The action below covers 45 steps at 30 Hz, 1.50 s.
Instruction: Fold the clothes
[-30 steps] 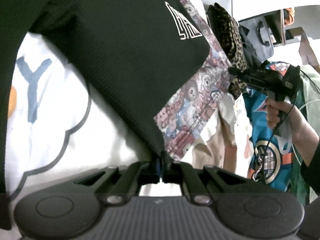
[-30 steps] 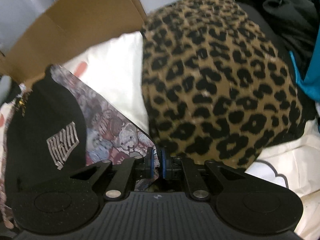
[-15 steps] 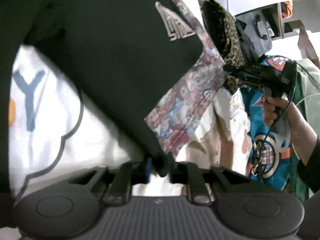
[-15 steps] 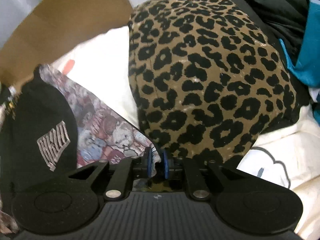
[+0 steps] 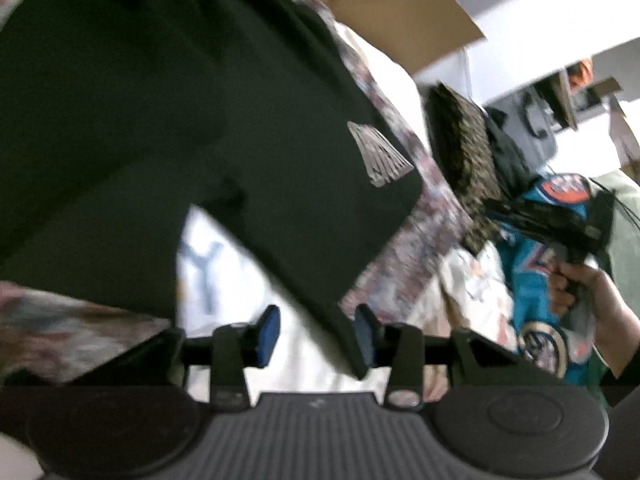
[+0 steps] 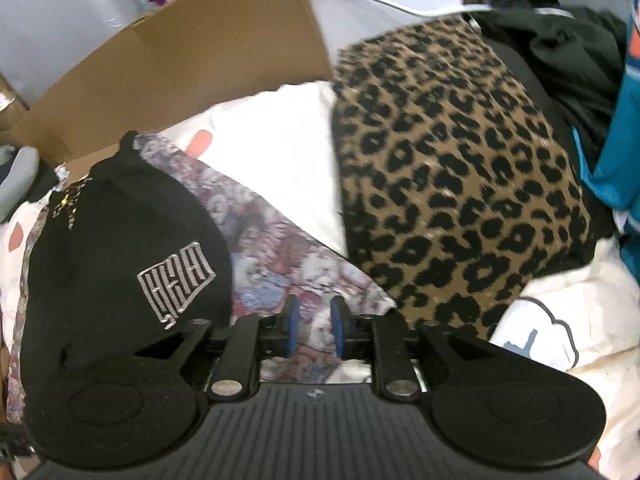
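A: How's the black garment (image 5: 168, 128) going to handle?

B: Prob. light and soft, a ribbed knit w/ a silver logo. It drapes and would sag if lifted by one point, so it's best taken at a corner or hem, both grippers well apart. It lies folded on top of the bear-print cloth (image 6: 276, 248), left of the leopard-print piece (image 6: 452, 184).

A: And the left gripper (image 5: 316, 334)?

B: Its jaws have just been opening. They stand about half apart now, blue pads (image 5: 269, 334) clear. The black garment's corner hangs down between them, close to or brushing the right-hand pad, but isn't pinched. The frame's blurred, so contact is hard to judge.

A: Right gripper (image 6: 314, 332)?

B: Its jaws have also just been opening, to a narrower gap. Only the bear-print cloth's edge shows thru it, lying below; nothing's gripped. A hand (image 5: 584, 292) holds that tool in the left view, in front of a teal jersey (image 5: 532, 280).

A: Counts?

B: One black garment, one bear-print cloth, one leopard-print piece, one teal jersey. Also one white sheet w/ a cloud outline (image 6: 560, 344) underneath, one cardboard box (image 6: 192, 64) behind, and a dark heap (image 6: 560, 52) at the back, number of items unclear. Two grippers, both let go.
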Tool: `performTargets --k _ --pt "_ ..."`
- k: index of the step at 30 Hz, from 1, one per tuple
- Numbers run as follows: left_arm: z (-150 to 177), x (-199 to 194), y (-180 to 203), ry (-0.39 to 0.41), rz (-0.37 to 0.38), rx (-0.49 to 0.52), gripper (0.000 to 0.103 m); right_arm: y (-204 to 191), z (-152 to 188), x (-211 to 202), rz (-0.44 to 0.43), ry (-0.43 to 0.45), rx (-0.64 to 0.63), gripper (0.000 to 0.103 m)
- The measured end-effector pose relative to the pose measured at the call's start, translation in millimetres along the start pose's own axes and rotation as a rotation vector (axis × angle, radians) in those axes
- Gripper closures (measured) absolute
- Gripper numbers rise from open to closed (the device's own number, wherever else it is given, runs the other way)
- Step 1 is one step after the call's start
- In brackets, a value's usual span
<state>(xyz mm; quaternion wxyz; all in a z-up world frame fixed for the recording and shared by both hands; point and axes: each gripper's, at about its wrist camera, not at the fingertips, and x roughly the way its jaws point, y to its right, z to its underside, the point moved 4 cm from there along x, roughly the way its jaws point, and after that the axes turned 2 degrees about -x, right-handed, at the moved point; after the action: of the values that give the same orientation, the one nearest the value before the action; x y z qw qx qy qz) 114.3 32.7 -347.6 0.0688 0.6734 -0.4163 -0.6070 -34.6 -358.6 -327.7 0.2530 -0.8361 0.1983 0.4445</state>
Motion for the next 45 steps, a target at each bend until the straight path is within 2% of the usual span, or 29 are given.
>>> performTargets --k 2,7,9,15,21,25,31,40,45 --pt "1 -15 -8 0.015 -0.024 0.003 0.057 -11 -5 -5 -0.006 0.009 -0.021 0.072" --pt "3 -50 -27 0.048 -0.104 0.003 0.054 -44 -20 -19 0.003 0.015 -0.116 0.071" --pt "5 -65 -33 0.071 -0.133 -0.011 0.053 -56 -26 -26 -0.007 0.021 -0.14 0.064" --pt "11 -104 -53 0.136 -0.195 -0.067 0.053 -91 -44 -47 -0.012 0.013 -0.228 0.061" --pt "19 -143 -73 0.208 -0.256 -0.134 0.052 -125 -58 -68 -0.068 -0.009 -0.303 0.058" --pt "21 -170 -84 0.258 -0.298 -0.167 0.052 -152 -71 -82 -0.141 -0.054 -0.387 0.058" --pt "30 -205 -106 0.327 -0.361 -0.218 0.052 -189 -96 -106 -0.165 -0.083 -0.501 0.058" --pt "40 -228 -137 0.366 -0.484 -0.192 0.053 -225 -110 -115 -0.216 -0.072 -0.449 0.058" --pt "42 -221 -152 0.333 -0.49 -0.139 0.055 -241 -88 -102 -0.243 -0.073 -0.413 0.058"
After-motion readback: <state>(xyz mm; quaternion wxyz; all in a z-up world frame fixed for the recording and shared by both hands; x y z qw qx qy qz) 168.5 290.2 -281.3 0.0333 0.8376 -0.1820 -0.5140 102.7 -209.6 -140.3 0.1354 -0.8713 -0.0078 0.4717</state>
